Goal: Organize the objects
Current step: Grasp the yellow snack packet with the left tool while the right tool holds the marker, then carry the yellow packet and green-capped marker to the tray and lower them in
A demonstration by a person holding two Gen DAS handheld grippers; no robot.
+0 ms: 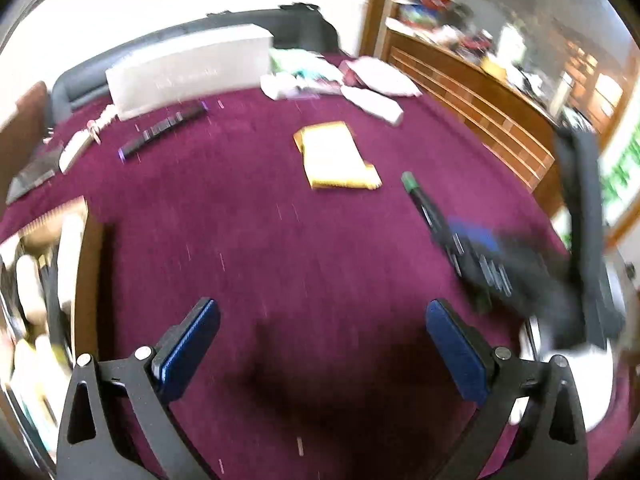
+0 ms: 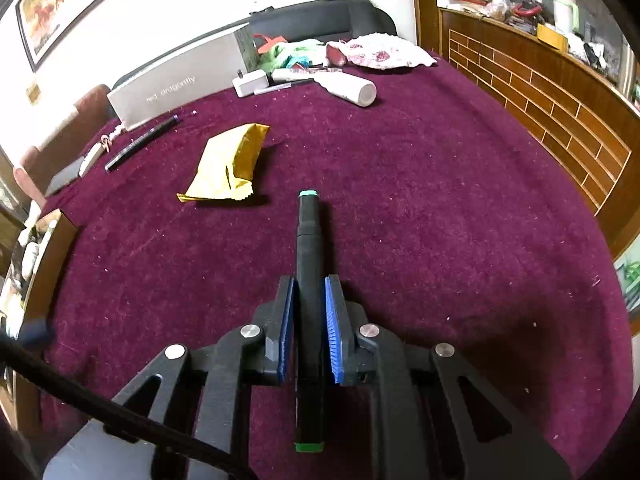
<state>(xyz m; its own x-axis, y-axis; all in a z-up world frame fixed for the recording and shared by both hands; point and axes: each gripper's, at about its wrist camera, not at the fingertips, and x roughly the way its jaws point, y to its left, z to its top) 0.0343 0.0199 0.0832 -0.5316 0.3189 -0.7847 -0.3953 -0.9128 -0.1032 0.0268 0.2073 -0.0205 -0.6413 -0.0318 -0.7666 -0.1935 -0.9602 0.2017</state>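
My right gripper [image 2: 310, 284] is shut on a black marker [image 2: 307, 236] with a green cap tip, held lengthwise above the purple cloth [image 2: 440, 208]. In the left wrist view the same marker [image 1: 416, 192] and the right gripper [image 1: 480, 252] show blurred at the right. My left gripper [image 1: 322, 312] is open and empty above the cloth [image 1: 248, 220]. A yellow packet [image 2: 230, 164] lies on the cloth ahead; it also shows in the left wrist view [image 1: 334, 156]. A wooden box [image 1: 52, 280] with several items stands at the left.
A black pen [image 2: 140, 142] and a grey carton [image 2: 176, 88] lie at the far left. A white bottle [image 2: 348, 88], a white charger [image 2: 250, 82] and cloth bundles [image 2: 380, 54] sit at the back. A wooden cabinet [image 2: 560, 100] borders the right.
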